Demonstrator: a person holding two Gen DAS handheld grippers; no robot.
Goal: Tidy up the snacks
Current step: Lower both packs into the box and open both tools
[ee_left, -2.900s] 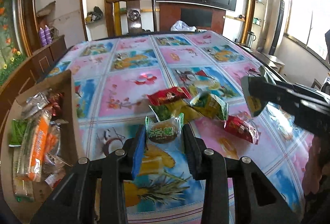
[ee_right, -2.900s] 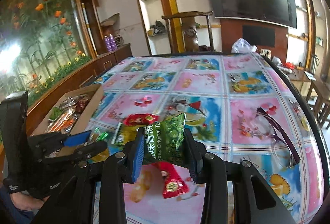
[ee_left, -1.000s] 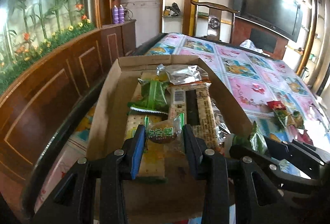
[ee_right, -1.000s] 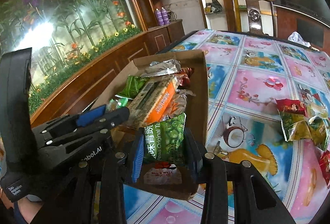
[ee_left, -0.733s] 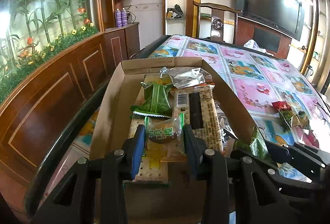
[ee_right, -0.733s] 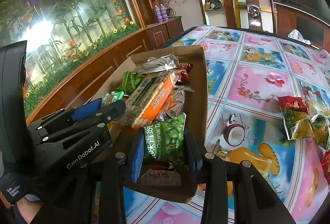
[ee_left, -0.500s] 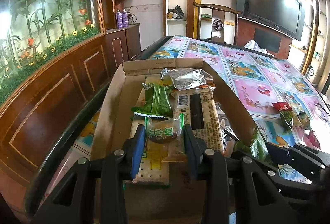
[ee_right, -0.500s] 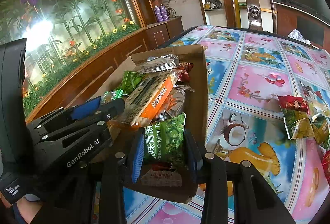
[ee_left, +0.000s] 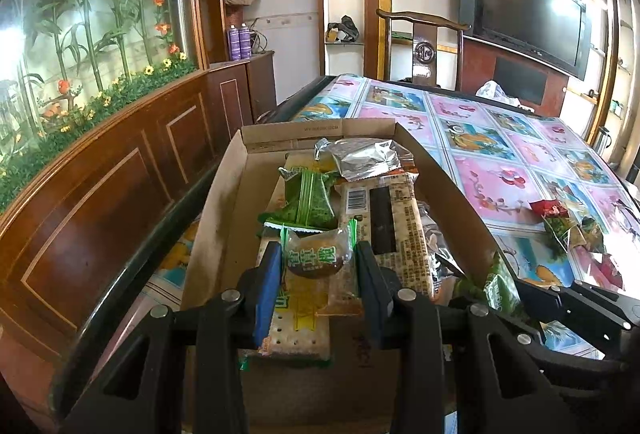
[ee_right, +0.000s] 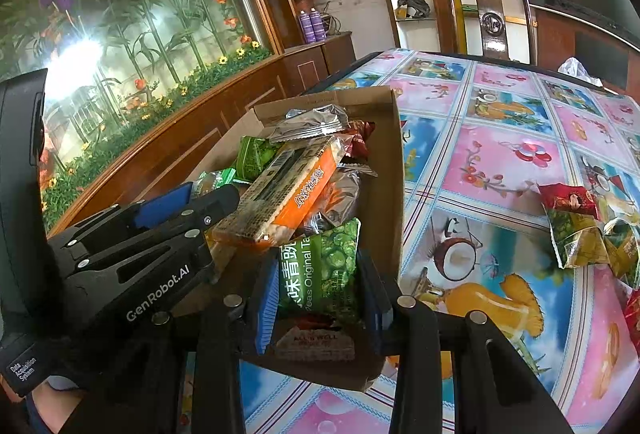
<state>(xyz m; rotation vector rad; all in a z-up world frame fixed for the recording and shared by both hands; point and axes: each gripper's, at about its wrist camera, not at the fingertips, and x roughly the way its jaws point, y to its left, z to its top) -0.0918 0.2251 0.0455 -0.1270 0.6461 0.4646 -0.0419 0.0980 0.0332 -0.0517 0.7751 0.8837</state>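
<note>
Over the near end of a cardboard box [ee_left: 216, 218], two grippers are held side by side, each clamped on a snack. Between the jaws of the left gripper [ee_left: 318, 276] a small round cake in a clear wrapper with green print [ee_left: 318, 256] is gripped, the blue pad pressed against one side of it and the black jaw against the other. It is held above a long cracker pack [ee_left: 298, 318] that lies flat in the box. In the right gripper [ee_right: 320, 300] a green pea packet [ee_right: 320, 274] is clenched upright, just inside the near right corner of the box [ee_right: 394, 194]; below it a small pale sachet with red print [ee_right: 316, 342] is seen on the box floor.

The box is set at the left edge of a table covered by a cloth with pink and blue fruit pictures [ee_right: 492, 162]. It is already well filled: a silver foil pouch [ee_left: 366, 158] lies toward the far end, a green wrapped snack [ee_left: 308, 200] sits left of a long pack with a barcode and a dark window [ee_left: 382, 230], and from the right wrist view an orange-sided cracker pack [ee_right: 288, 190] is seen tilted across the heap, touching the tip of the left gripper [ee_right: 208, 202].

On the cloth to the right of the box, well apart from it, a small pile of loose red, green and yellow snack packets [ee_right: 580, 230] is left. Beyond the far edge of the table a wooden chair [ee_left: 422, 38] is seen.
</note>
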